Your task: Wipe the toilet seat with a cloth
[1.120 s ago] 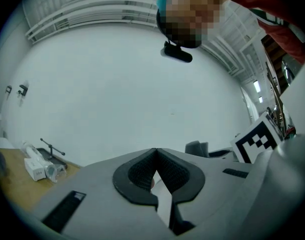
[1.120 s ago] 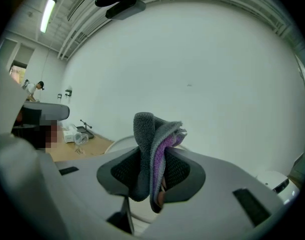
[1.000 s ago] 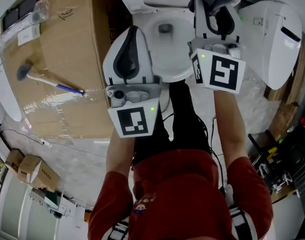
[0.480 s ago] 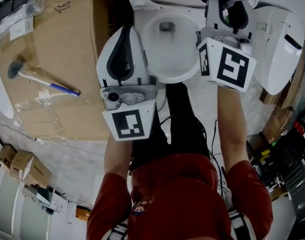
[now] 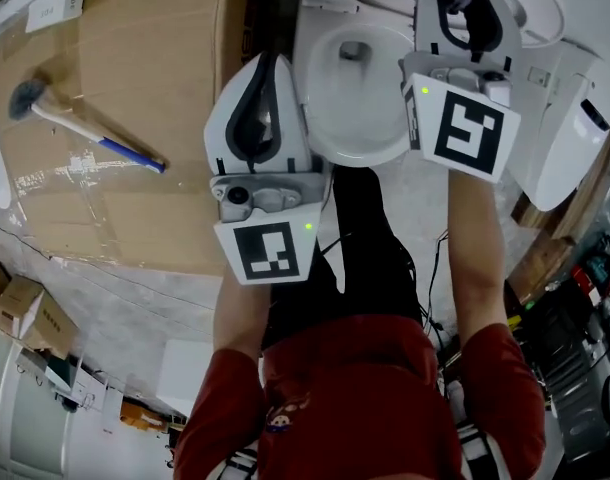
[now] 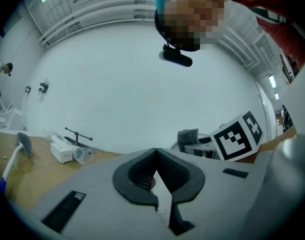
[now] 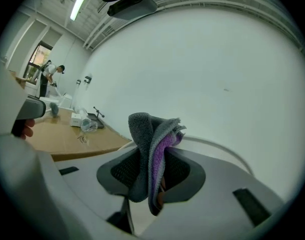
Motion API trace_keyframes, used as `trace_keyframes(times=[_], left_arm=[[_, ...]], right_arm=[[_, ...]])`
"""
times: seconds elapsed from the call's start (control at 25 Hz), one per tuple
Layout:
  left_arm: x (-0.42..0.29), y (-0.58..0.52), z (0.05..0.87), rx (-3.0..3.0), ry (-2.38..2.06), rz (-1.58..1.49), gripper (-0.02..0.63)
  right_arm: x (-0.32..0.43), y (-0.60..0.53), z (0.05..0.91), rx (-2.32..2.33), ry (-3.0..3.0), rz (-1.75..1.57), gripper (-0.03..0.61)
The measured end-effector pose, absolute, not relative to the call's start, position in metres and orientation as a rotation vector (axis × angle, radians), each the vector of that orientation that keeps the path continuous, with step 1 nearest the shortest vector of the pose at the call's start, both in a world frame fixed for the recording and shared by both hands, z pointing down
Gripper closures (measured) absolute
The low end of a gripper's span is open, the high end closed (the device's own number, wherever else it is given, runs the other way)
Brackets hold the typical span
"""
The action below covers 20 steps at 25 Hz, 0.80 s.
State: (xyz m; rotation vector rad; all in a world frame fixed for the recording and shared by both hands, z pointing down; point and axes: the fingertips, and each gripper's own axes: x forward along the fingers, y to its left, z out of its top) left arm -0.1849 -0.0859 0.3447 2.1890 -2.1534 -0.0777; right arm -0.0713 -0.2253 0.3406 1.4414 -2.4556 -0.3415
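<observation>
Right gripper [image 7: 153, 176] clamps my cloth [image 7: 150, 144]; left gripper [image 6: 155, 171] closed, empty. Next I should lower the cloth onto the toilet seat [image 5: 357, 155].

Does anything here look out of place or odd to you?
A hammer-like tool lies loose on the cardboard sheet left of the toilet, an odd companion for a cleaning job. Nothing looks spilled or broken.
</observation>
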Motion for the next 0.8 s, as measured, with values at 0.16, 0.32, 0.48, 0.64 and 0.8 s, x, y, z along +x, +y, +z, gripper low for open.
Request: trace_keyframes(times=[0.16, 0.32, 0.48, 0.64, 0.8], left_arm=[[-0.188, -0.073, 0.360, 2.201, -2.157, -0.049, 0.601], [-0.188, -0.062, 0.377, 2.203, -2.136, -0.005, 0.601], [-0.190, -0.054, 0.388, 2.199, -2.126, 0.011, 0.601], [-0.192, -0.051, 0.397, 2.187, -2.124, 0.011, 0.601], [-0.191, -0.046, 0.411, 2.197, -2.093, 0.025, 0.601]], right_arm=[[-0.099, -0.218, 0.357, 1.333, -2.481, -0.416, 0.469], [-0.124, -0.212, 0.379, 1.241, -2.477, -0.483, 0.469], [-0.138, -0.206, 0.402, 1.184, -2.470, -0.483, 0.469], [-0.144, -0.202, 0.440, 1.127, -2.438, -0.412, 0.469], [-0.141, -0.199, 0.486, 1.119, -2.407, -0.266, 0.469]])
